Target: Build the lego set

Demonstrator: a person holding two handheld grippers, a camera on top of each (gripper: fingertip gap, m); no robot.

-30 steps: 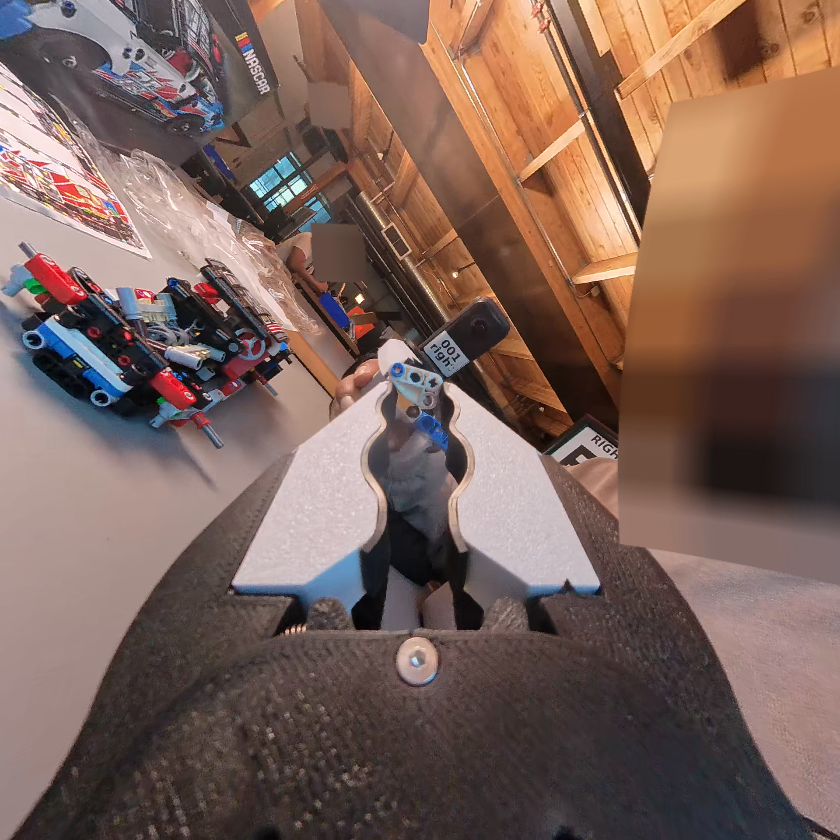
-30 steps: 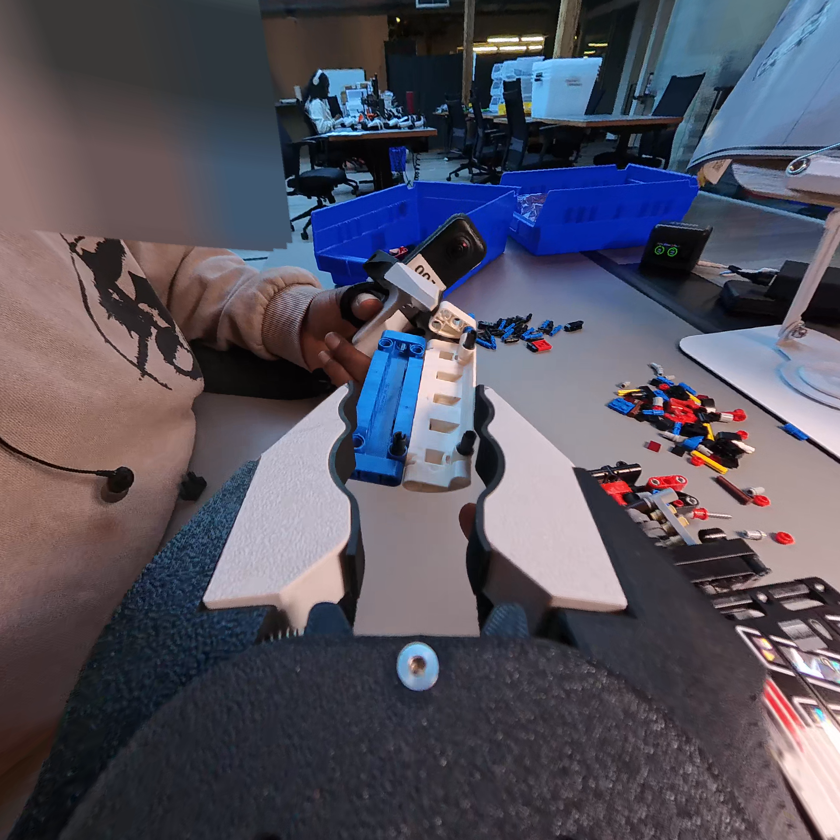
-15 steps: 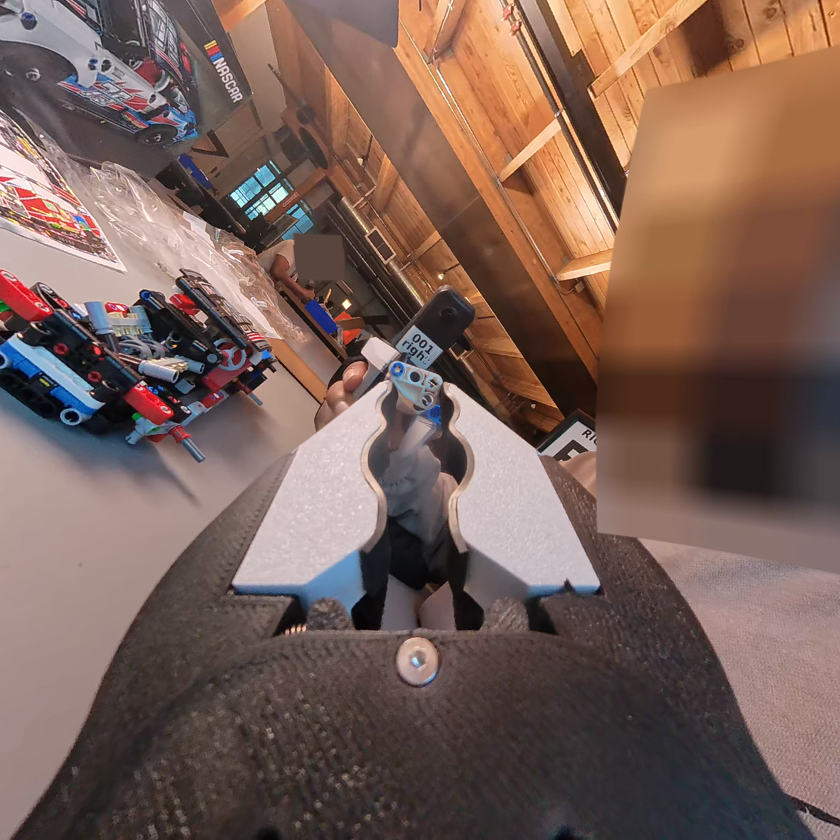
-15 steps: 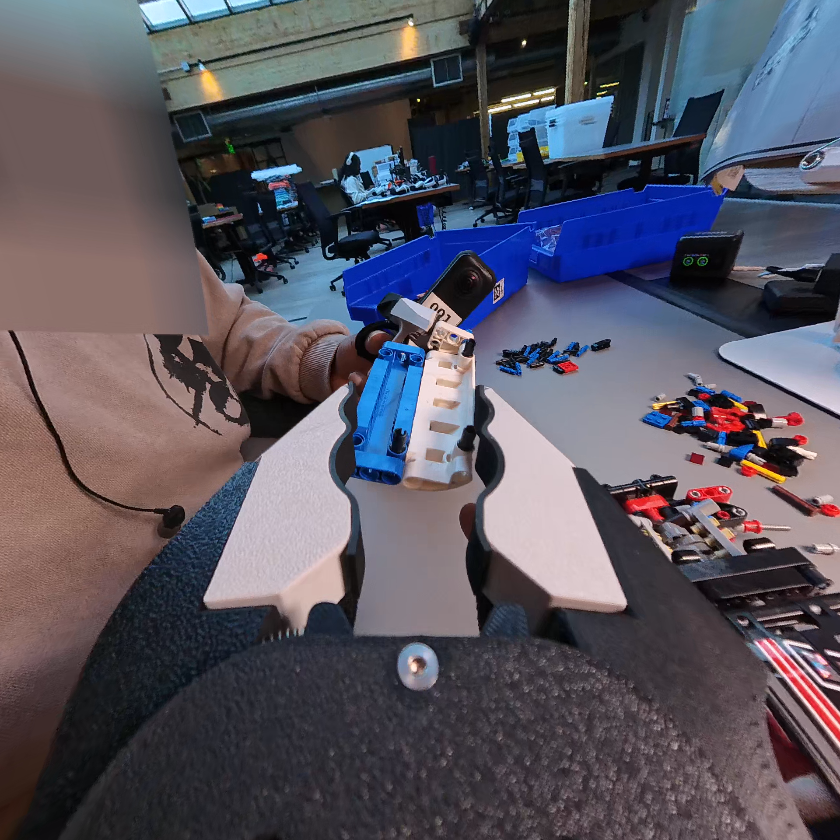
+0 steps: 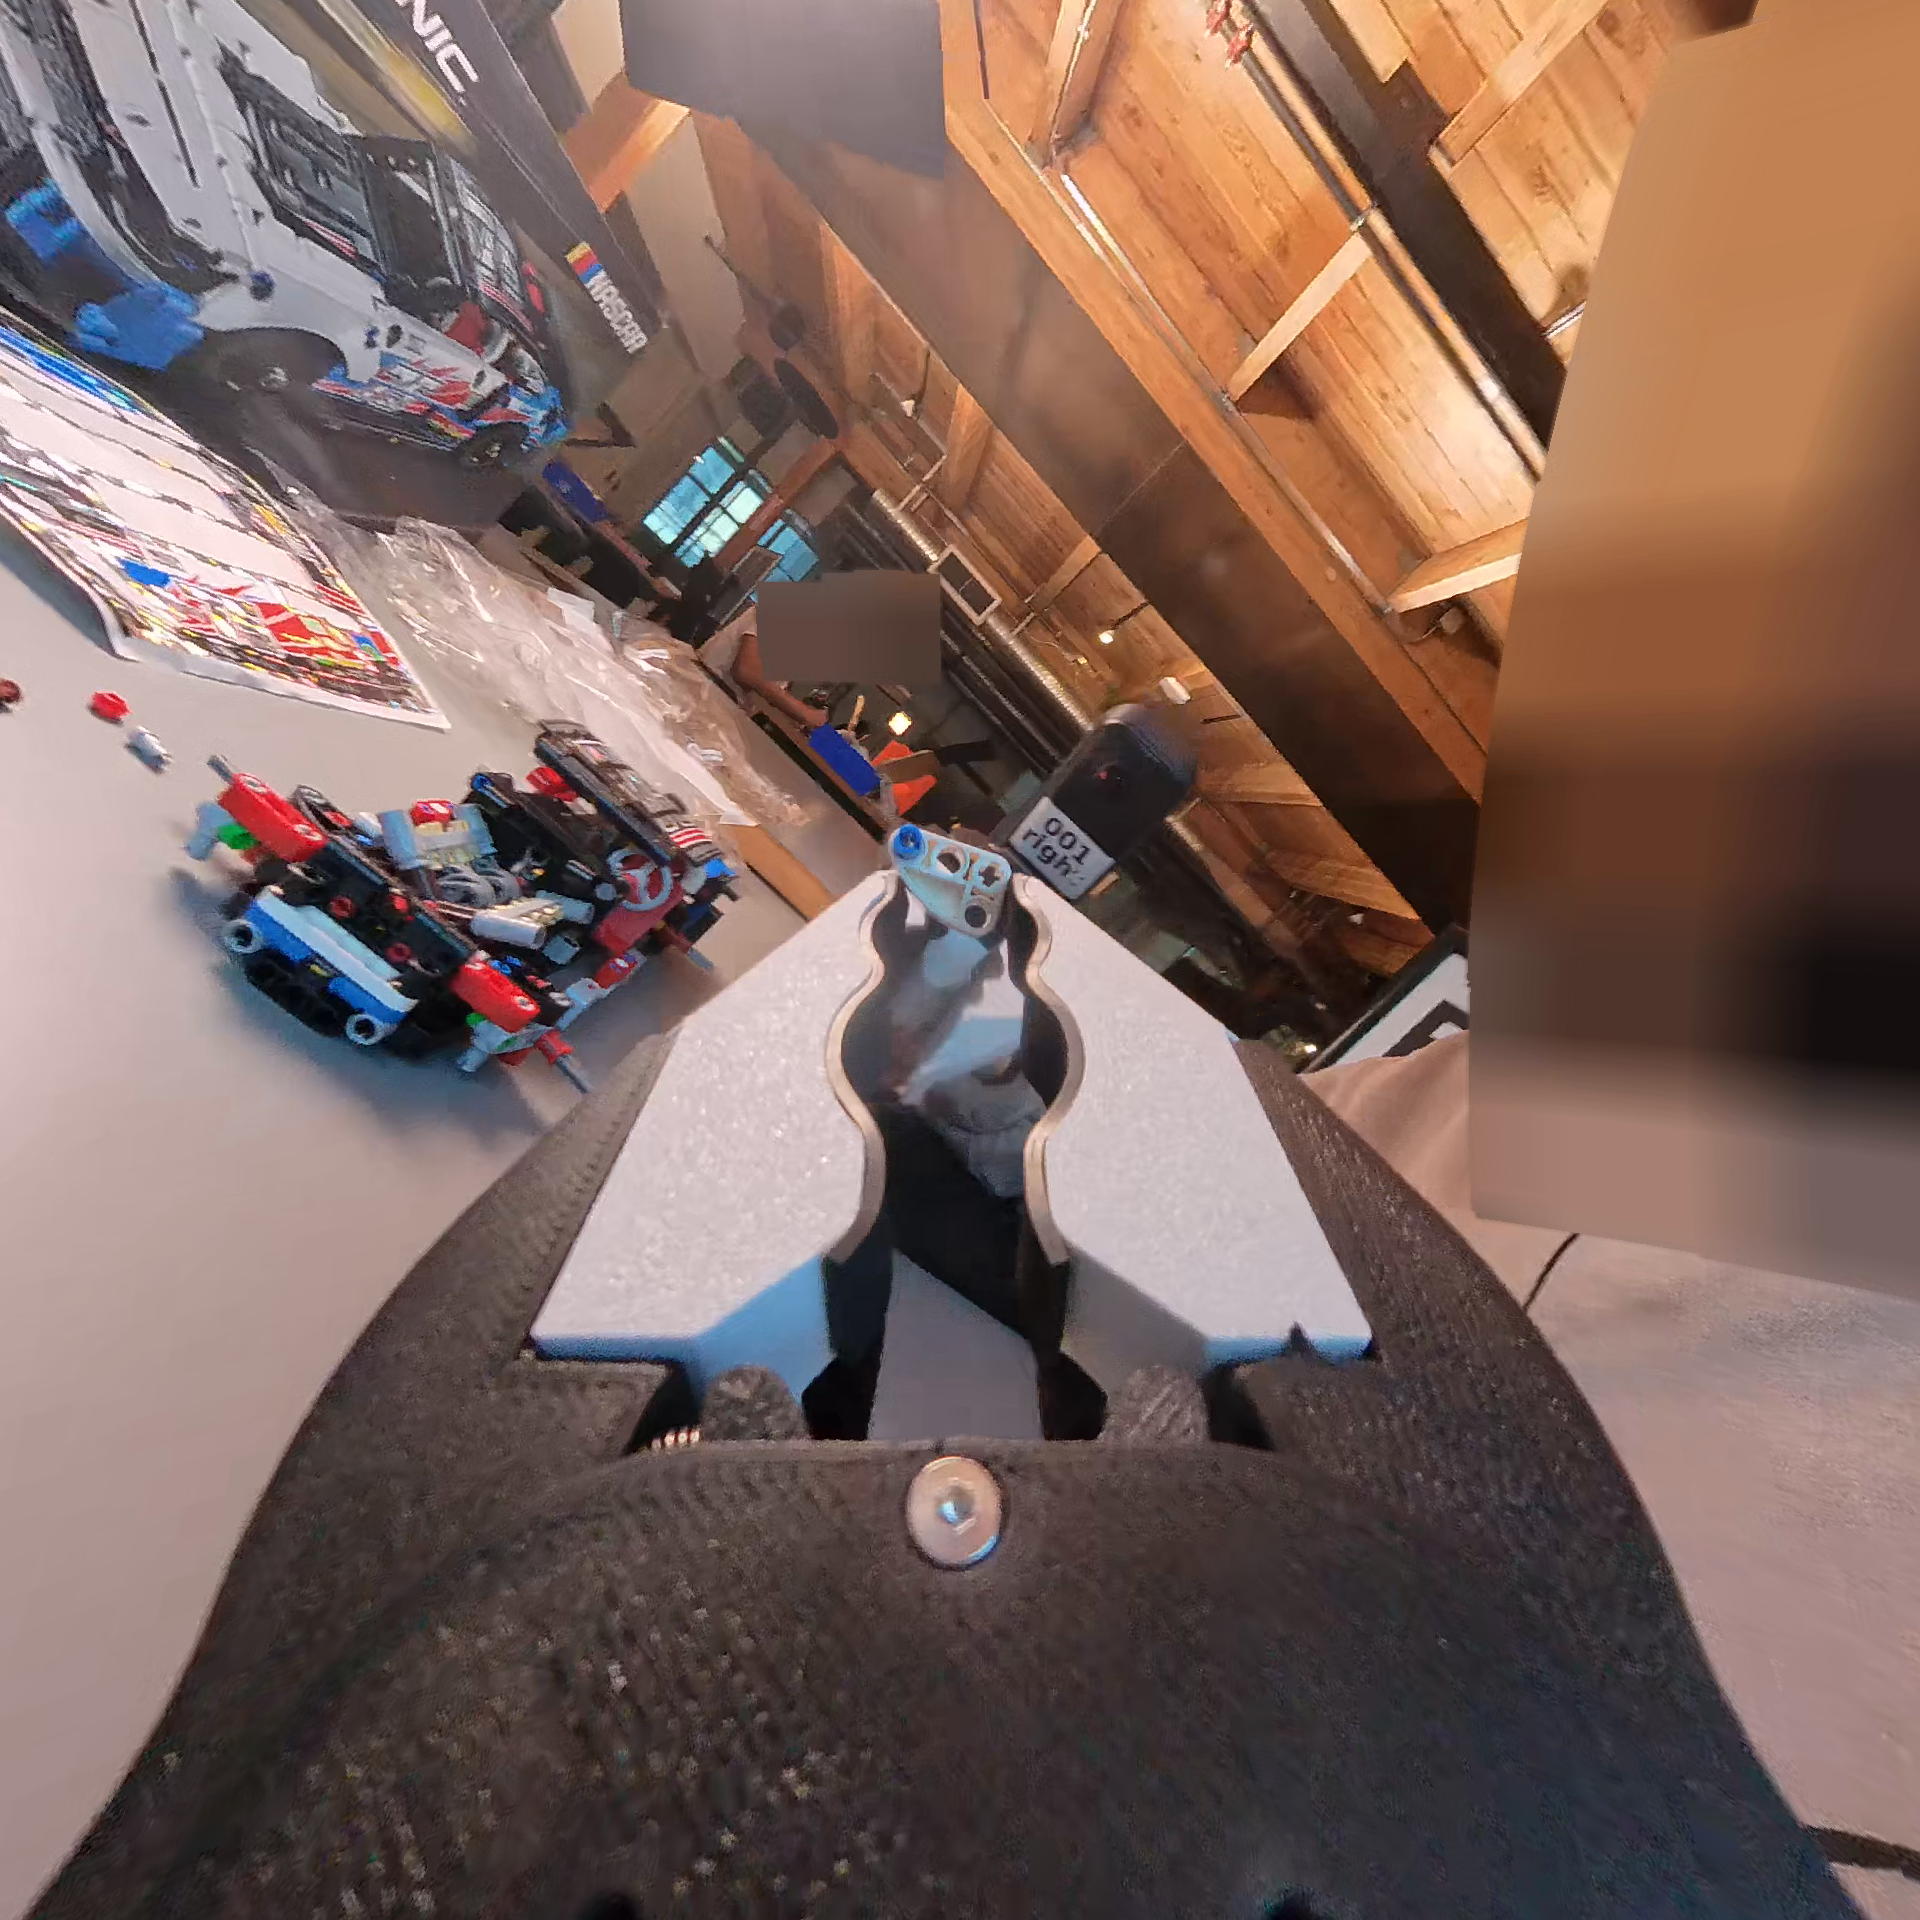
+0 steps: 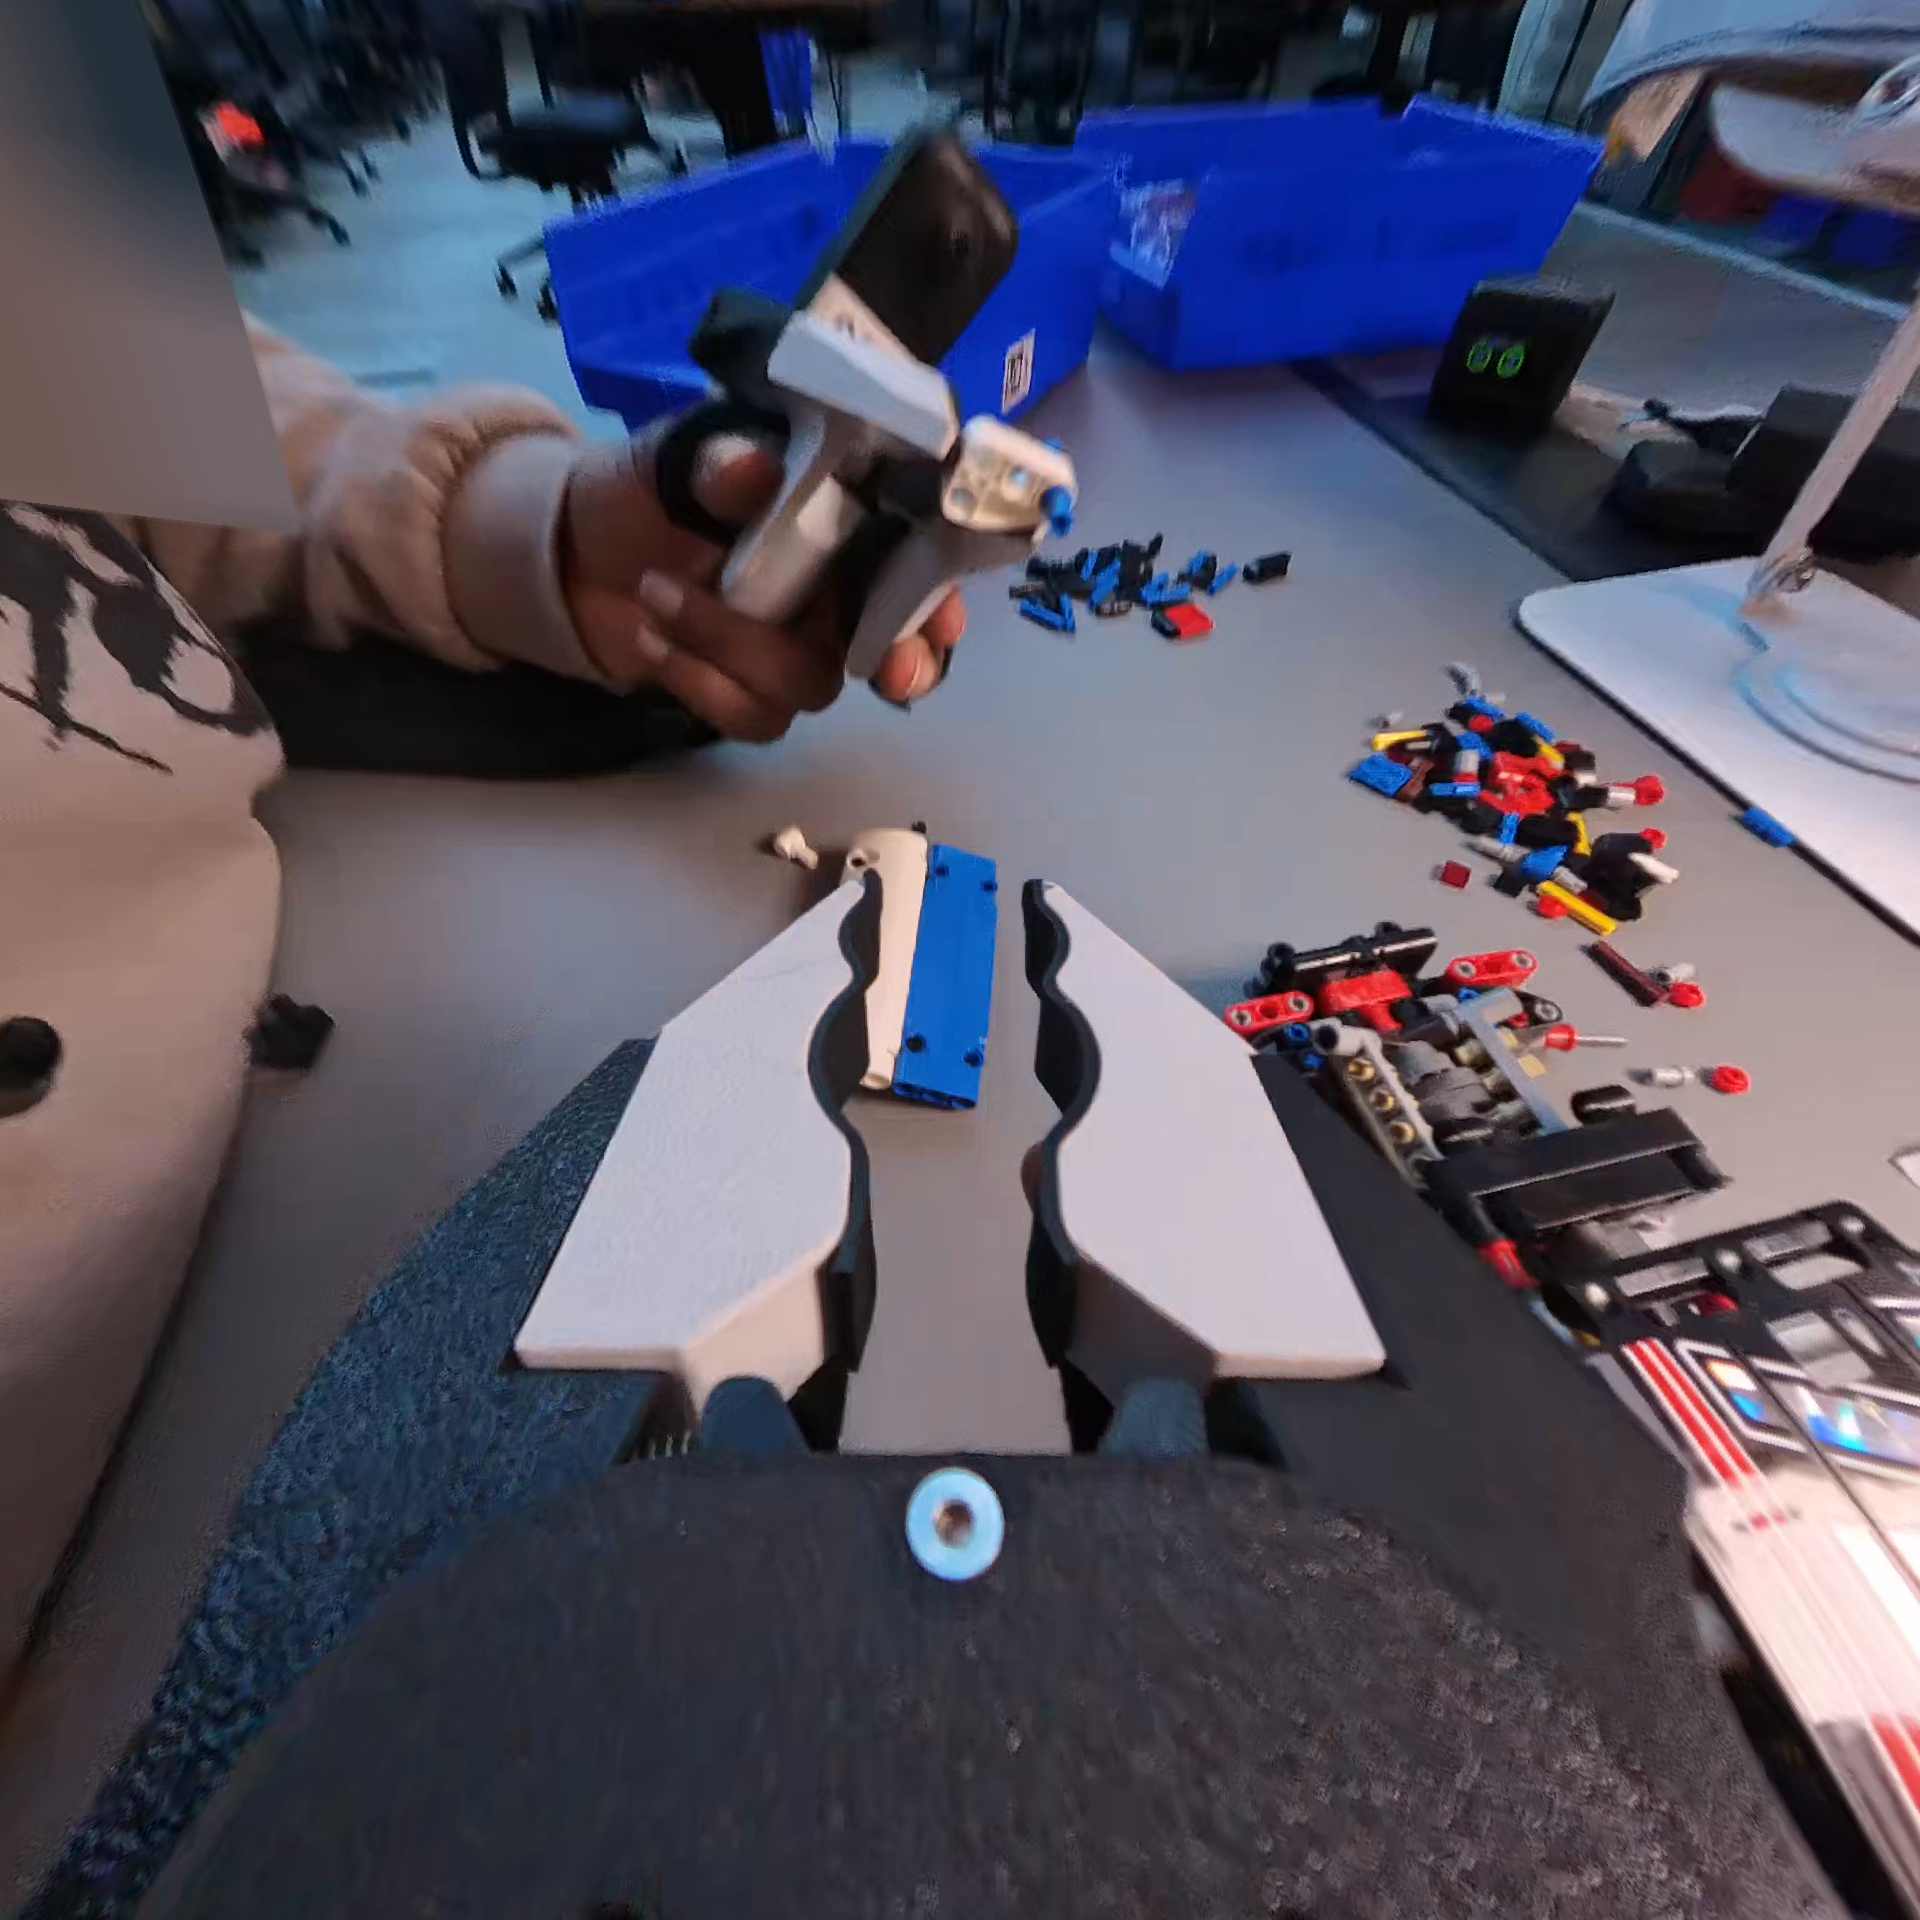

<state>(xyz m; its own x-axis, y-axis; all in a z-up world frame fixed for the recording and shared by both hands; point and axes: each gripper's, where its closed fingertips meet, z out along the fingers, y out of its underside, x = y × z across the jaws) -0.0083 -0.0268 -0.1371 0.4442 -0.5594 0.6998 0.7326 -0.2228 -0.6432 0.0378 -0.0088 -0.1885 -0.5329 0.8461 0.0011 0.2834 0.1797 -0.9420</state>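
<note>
The grey bench (image 6: pixel 1195 748) carries everything, and I go over it from the biggest thing down. Two blue bins (image 6: pixel 727 260) stand at its far edge. The set's box (image 5: pixel 260 208) leans upright at the back of the bench, with a sticker sheet (image 5: pixel 208 582) flat in front of it and clear bags (image 5: pixel 540 634) crumpled beside that. The half-built car (image 5: pixel 457 925), black with red, white and blue parts, lies on the bench just right of my right gripper (image 6: pixel 945 904); in the left wrist view it sits well off to the left. A white lamp base (image 6: pixel 1745 675) rests at the far right. A loose pile (image 6: pixel 1517 810) of red, blue, black and yellow parts lies beyond the car, and a smaller pile (image 6: pixel 1132 587) of blue and black pins lies farther back.

My right jaws are spread with nothing in them. The panel (image 6: pixel 930 977), a white piece joined to a blue one, lies flat on the bench between their tips, touching neither that I can see. A tiny white pin (image 6: pixel 792 844) lies just left of its far end.

My left gripper (image 5: pixel 951 883) is raised off the bench, jaws pinching a small white connector (image 5: pixel 954 873) with a blue pin (image 5: pixel 910 837) in one hole
</note>
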